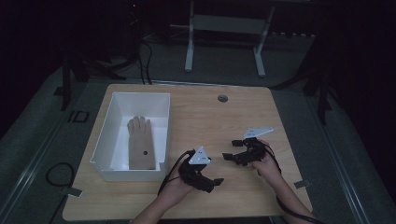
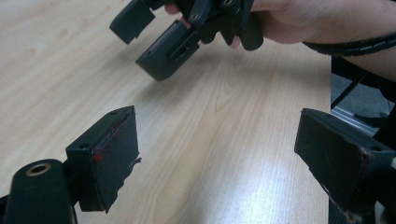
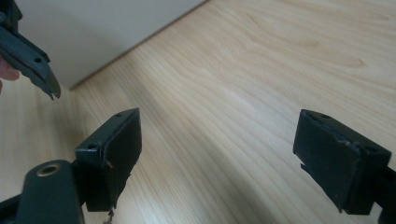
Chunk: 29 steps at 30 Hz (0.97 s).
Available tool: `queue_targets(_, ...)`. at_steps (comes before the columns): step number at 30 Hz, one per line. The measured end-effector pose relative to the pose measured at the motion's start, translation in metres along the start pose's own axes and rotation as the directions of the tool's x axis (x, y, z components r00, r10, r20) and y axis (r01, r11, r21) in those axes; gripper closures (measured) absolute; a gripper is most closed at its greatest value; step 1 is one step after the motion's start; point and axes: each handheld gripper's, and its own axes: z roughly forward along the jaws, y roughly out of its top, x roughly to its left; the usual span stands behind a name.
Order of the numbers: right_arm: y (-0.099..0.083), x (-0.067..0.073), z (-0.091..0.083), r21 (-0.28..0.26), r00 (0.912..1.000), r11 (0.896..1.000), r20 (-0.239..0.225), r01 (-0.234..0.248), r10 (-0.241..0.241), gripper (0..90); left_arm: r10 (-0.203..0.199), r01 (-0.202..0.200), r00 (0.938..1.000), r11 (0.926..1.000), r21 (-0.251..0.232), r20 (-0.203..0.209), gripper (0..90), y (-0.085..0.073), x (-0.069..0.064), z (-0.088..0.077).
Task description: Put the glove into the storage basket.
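On the table, high view: left gripper [image 1: 212, 181] and right gripper [image 1: 232, 151] near each other, glove [image 1: 140, 144] lying inside white box [image 1: 105, 140].
Left gripper view: jaws spread wide, bare wood [image 2: 224, 140] between them.
Right gripper view: jaws spread wide, box wall ahead.

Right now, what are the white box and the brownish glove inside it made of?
The white rectangular box looks like smooth, matte plastic: thin, even walls. The brownish-tan glove lying flat in it looks like soft knit fabric or rubber; the dim picture leaves that open.

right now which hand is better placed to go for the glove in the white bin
Left, probably. The left gripper sits just off the white bin's near right corner, jaws open and empty. The right gripper is farther right across bare table. The beige glove lies flat inside.
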Motion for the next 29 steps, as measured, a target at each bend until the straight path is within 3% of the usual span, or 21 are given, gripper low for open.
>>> queue_targets(10, -0.026, -0.009, -0.002, 0.033, 0.9998, 0.999, 0.018, 0.002, -0.002, 15.3, -0.024, 0.024, 0.9996, 0.9997, -0.006, 0.012, 14.0, -0.022, 0.002, 0.016)
queue_targets(13, -0.034, -0.012, -0.006, 0.028, 0.9997, 1.000, 0.025, 0.003, -0.003, 14.8, -0.010, 0.010, 0.9998, 0.9994, -0.032, -0.014, 14.0, -0.027, 0.001, 0.018)
queue_targets(23, -0.051, -0.015, -0.025, 0.006, 0.9970, 1.000, 0.077, -0.011, 0.010, 14.1, -0.001, 0.000, 0.9992, 0.9996, -0.029, -0.039, 14.0, -0.035, 0.004, 0.021)
queue_targets(29, -0.057, -0.018, -0.029, 0.000, 0.9956, 1.000, 0.092, -0.020, 0.020, 14.2, -0.005, 0.004, 0.9997, 0.9998, -0.019, -0.025, 13.9, -0.038, 0.004, 0.023)
